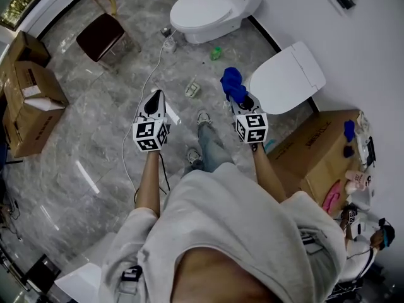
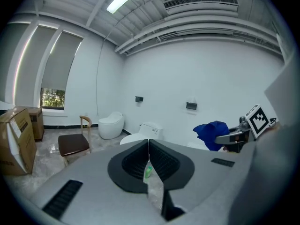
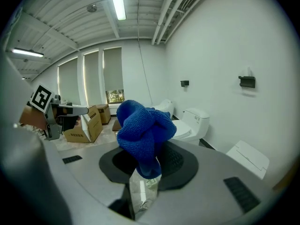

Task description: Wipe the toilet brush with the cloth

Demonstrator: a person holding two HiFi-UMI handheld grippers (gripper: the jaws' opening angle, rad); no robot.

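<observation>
Right now the right gripper [image 3: 146, 167] is clamped on a bunched, textured royal-blue cloth [image 3: 140, 125]. Its jaws pinch the lower fold so the bulk stands up above the tips, prob. to keep a fat pad ready for wiping. The left gripper [image 2: 149, 150] has its jaws pressed together w/ nothing btwn them; only floor shows through the slit lower down. Both are held out in front of the person, well apart, over the grey marble-look tiled floor [image 1: 95, 169], so the wiping looks not yet begun.

No toilet brush is plainly recognisable. A small whitish-green object [image 1: 192, 89] lies on the floor ahead, btwn the grippers and the white ceramic toilet [image 1: 202, 10] at the floor's far edge by the wall; can't tell if that's it.

Writing: black square-pattern markers on each gripper's cube. There's dark print on the brown cardboard box [image 1: 319, 147] at the floor's right edge and a label on the toilet tank, both too small to read.
</observation>
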